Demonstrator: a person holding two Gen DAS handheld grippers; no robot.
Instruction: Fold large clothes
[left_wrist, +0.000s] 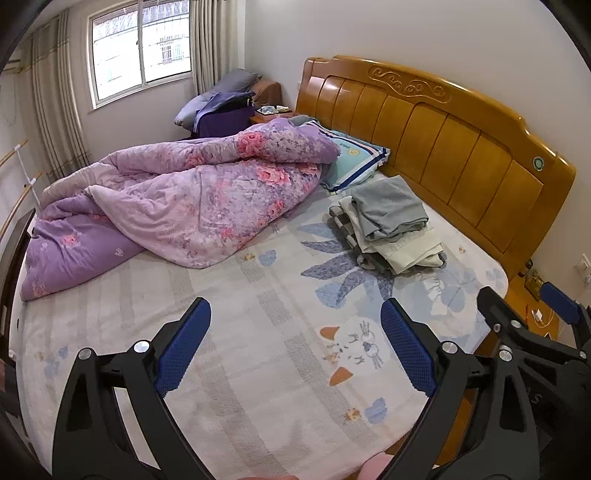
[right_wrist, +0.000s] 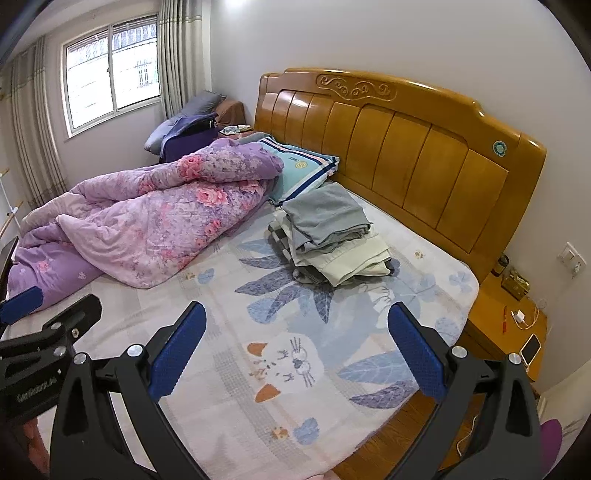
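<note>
A stack of folded clothes lies on the bed near the headboard: a grey garment on top, a cream one under it, a checked one at the bottom. My left gripper hangs open over the patterned sheet near the bed's front edge, nothing between its blue pads. My right gripper is open too, beside the left one and well short of the stack. Each view shows the other gripper at its edge: the right gripper and the left gripper.
A crumpled purple floral quilt fills the bed's far left. A striped pillow leans by the wooden headboard. A nightstand with a phone and charger stands to the right. The bed sheet spreads in front.
</note>
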